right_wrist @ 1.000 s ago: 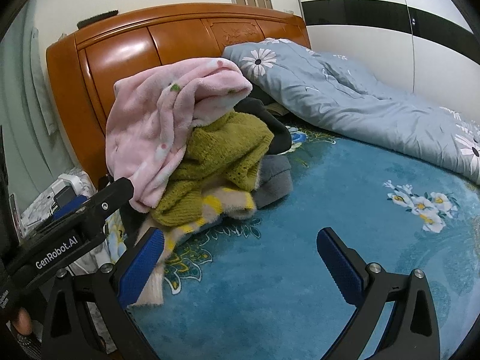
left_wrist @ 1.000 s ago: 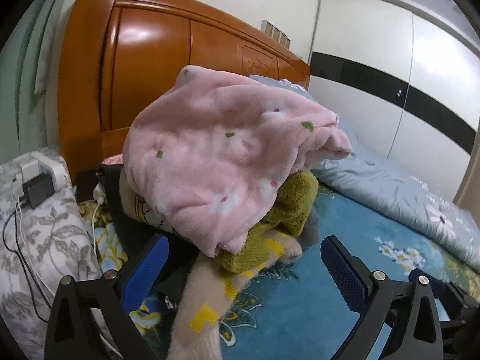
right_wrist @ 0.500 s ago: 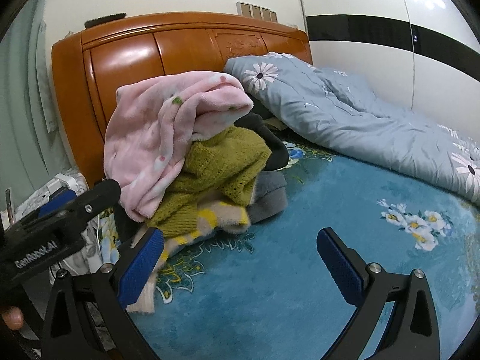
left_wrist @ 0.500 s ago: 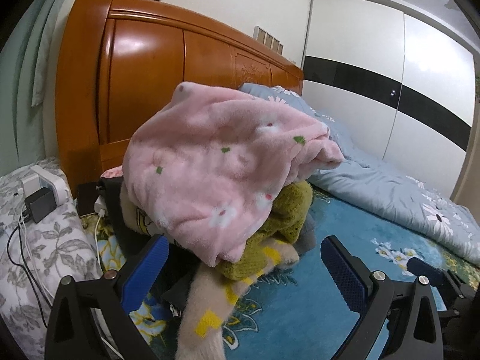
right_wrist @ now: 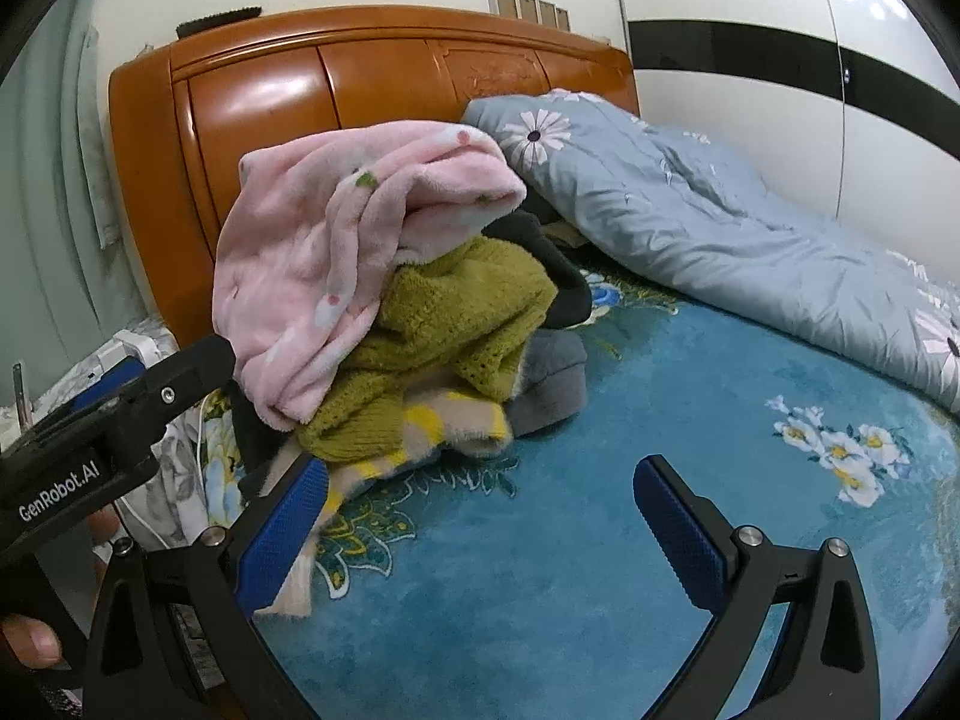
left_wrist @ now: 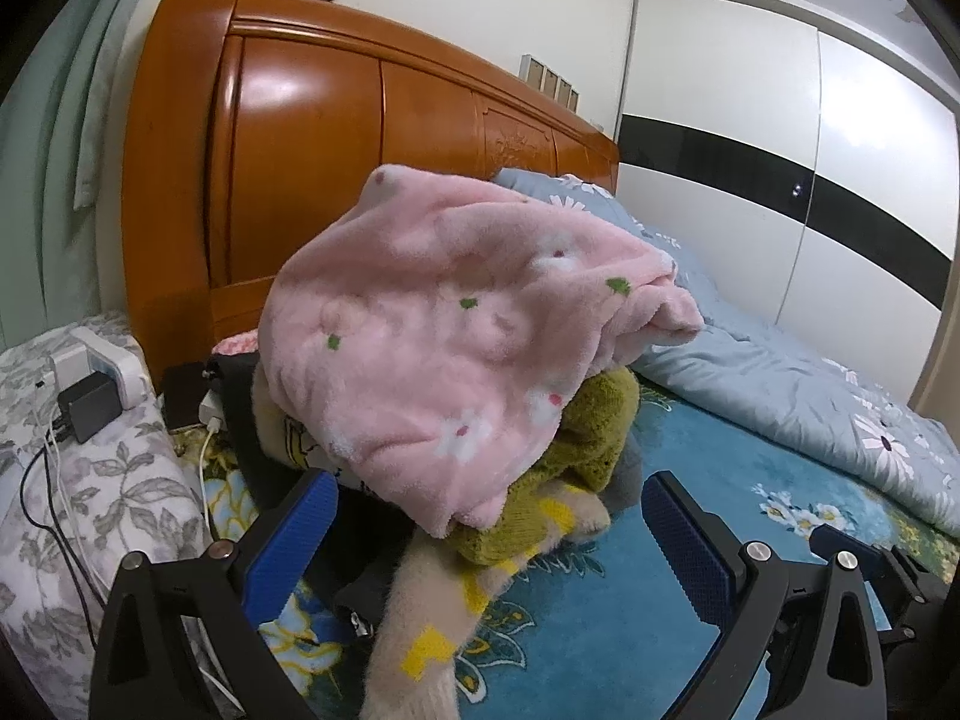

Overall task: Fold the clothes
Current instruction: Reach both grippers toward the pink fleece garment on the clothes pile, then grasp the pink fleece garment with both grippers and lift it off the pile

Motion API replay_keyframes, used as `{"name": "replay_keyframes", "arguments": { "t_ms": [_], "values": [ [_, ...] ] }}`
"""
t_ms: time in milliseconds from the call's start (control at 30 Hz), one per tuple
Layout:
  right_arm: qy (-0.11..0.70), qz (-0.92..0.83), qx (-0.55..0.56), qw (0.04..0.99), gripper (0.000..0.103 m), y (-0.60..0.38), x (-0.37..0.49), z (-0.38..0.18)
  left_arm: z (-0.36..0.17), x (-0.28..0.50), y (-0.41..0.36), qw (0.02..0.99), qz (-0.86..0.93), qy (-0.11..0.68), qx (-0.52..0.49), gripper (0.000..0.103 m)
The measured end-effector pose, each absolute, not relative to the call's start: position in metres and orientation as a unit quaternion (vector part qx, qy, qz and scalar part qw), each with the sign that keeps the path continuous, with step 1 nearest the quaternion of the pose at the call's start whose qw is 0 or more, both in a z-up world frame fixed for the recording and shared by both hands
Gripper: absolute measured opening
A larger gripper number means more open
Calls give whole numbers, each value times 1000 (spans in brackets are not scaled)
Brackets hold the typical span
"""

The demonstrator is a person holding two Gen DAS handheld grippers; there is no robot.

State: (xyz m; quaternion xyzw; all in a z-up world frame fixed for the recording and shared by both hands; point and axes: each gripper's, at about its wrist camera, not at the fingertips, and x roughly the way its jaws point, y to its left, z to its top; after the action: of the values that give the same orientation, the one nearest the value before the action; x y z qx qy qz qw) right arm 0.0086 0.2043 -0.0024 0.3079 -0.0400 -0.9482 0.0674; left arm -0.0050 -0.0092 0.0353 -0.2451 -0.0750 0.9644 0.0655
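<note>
Left tongs (left_wrist: 489, 531): spread wide apart, holding nothing; they sit low over the bed with the beige sleeve lying between the fingers but not pinched.
Right tongs (right_wrist: 480, 516): also wide apart and holding nothing, over a bare patch of the blue bedspread (right_wrist: 600, 540), just right of the pile.
Beige sleeve (left_wrist: 432, 624): fuzzy, with yellow patches, trailing out of the bottom of the pile toward the left tongs; unfolded.
Green sweater (right_wrist: 456, 324): crumpled in the middle of the pile, under the pink garment and on top of the beige knit.
Pink fleece (left_wrist: 456, 336): flower-printed, draped loosely over the top of the heap, bunched rather than laid flat.
Grey and black clothes (right_wrist: 552, 378): wedged at the right side of the pile, mostly hidden.
Quilt (right_wrist: 690, 204): light blue, rumpled along the far side of the bed, behind the pile.
Headboard (left_wrist: 300, 150): the pile leans close to it, at the head of the bed.
Done so far: nothing looks folded; no neat stack shows in either view.
Left to do: seemingly everything: pull one garment free, spread it on the open bedspread, fold it, then repeat for the rest.
</note>
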Motion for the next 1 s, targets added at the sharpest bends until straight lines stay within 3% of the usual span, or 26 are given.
{"name": "replay_keyframes", "arguments": {
  "t_ms": [167,400,600,700,767,833,867,1000],
  "values": [
    [-32,-944,321,67,102,204,2,-5,31,-8,-15,68,962,-85,-251,103],
    [-54,-941,325,70,101,208,-52,33,20,-17,-39,50,956,-108,-267,103],
    [-122,-932,325,106,95,197,-109,57,3,-25,-46,47,949,-112,-291,103],
    [-173,-919,334,120,74,196,-127,60,-2,-28,-47,50,945,-114,-301,103],
    [-206,-909,339,129,43,195,-140,61,-3,-28,-49,51,944,-115,-305,103],
    [-239,-898,343,137,21,195,-152,63,-2,-27,-52,50,944,-115,-305,103],
    [-255,-892,346,142,16,195,-158,64,-2,-26,-52,50,944,-115,-304,103],
    [-254,-900,316,157,11,209,-135,90,7,-20,-45,64,946,-117,-296,103]
  ]
}}
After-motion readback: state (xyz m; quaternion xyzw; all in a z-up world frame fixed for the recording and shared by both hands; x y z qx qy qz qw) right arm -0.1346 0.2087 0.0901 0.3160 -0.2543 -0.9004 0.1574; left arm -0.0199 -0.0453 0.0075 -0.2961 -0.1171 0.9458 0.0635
